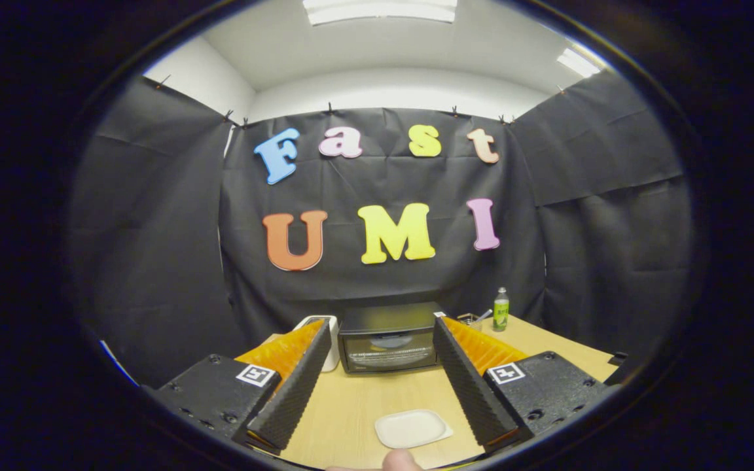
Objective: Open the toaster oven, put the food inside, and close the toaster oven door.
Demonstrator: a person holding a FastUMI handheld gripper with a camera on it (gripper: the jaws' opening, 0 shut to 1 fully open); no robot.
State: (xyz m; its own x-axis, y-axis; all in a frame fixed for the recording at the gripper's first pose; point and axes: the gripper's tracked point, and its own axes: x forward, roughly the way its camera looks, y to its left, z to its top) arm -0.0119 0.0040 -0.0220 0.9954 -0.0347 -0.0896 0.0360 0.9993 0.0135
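A black toaster oven (pixel 388 338) stands at the far side of the wooden table (pixel 364 409), its glass door shut. It lies beyond my fingertips, framed between them. A small white rectangular plate (pixel 412 428) lies on the table close in, between the two fingers; I see no food on it. A rounded pale thing (pixel 402 460) pokes in just below the plate; I cannot tell what it is. My gripper (pixel 383 330) is open, fingers wide apart and holding nothing, raised above the table.
A white appliance (pixel 326 337) stands just left of the oven, partly behind the left finger. A green bottle (pixel 501 309) and a small box with a utensil (pixel 472 320) stand right of the oven. Black cloth walls close in the table.
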